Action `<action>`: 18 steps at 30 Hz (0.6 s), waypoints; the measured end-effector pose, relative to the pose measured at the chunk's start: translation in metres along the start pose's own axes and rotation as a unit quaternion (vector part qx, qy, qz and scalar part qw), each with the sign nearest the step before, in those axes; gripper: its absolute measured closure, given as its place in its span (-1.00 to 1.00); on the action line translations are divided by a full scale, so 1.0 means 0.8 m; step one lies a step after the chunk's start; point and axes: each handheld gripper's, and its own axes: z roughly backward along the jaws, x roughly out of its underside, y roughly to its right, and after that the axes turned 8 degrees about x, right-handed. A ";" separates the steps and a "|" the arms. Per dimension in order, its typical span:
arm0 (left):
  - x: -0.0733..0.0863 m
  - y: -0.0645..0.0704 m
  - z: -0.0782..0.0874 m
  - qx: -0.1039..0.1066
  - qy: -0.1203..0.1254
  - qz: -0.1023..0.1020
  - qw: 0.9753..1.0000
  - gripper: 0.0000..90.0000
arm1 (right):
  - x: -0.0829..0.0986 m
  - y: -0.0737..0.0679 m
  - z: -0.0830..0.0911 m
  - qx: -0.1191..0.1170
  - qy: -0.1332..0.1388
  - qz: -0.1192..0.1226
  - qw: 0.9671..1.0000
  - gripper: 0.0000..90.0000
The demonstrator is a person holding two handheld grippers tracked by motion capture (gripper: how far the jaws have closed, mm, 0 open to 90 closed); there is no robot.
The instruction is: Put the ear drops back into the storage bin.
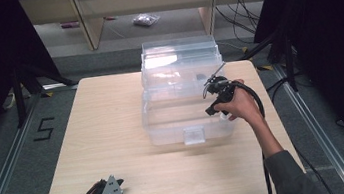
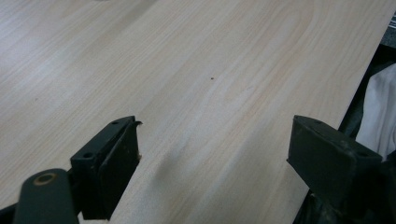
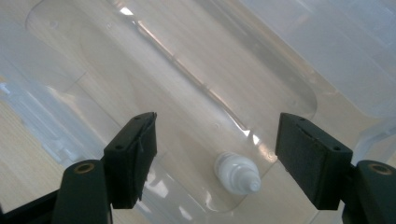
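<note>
- A clear plastic storage box (image 1: 185, 120) sits open mid-table (image 1: 99, 137).
- The right gripper (image 3: 215, 154) hovers inside it, jaws wide, best lowered straight to straddle its target.
- The left gripper (image 2: 212, 154) idles at the near edge, jaws wide.
- A small white bottle (image 3: 236, 173) lies on the box floor between the right jaws.

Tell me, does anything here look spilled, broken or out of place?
Nothing stands out. The clear plastic box sits square on the table with its lid up. A small white bottle lies alone on the box floor below the open right tool. The left tool hovers open over bare wood.
</note>
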 end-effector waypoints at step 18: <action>0.001 0.001 -0.002 -0.002 0.001 0.010 1.000 -0.65 | 0.019 0.000 0.009 -0.004 0.015 -0.006 1.000 -0.36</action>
